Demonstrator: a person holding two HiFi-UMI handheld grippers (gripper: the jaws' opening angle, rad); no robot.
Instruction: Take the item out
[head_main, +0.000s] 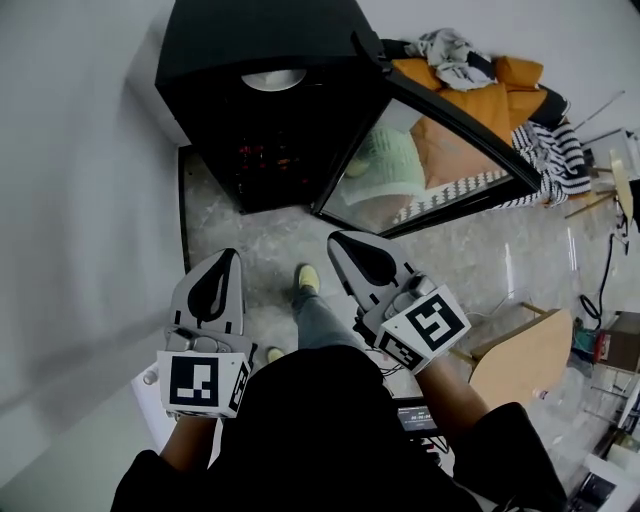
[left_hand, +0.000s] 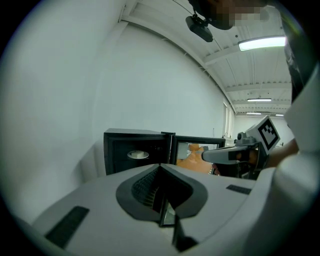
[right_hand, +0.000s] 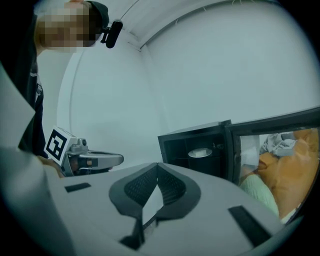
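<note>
Left tongs (head_main: 228, 256): held nearly level, aimed at the cabinet (head_main: 240, 40), jaws clenched on nothing. Right tongs (head_main: 340, 242): alongside, tilted slightly, also clenched and empty. Dish (head_main: 273, 79): pale, round, on an upper level inside the black cabinet. Door (head_main: 440, 150) stands open.

You hold two grippers, the left gripper (head_main: 229, 257) and the right gripper (head_main: 339, 241). Ahead you see one black cabinet (head_main: 250, 50), one glass door (head_main: 405, 160) on it, one white round item (head_main: 273, 79) inside, and one wooden chair (head_main: 522, 362).
</note>
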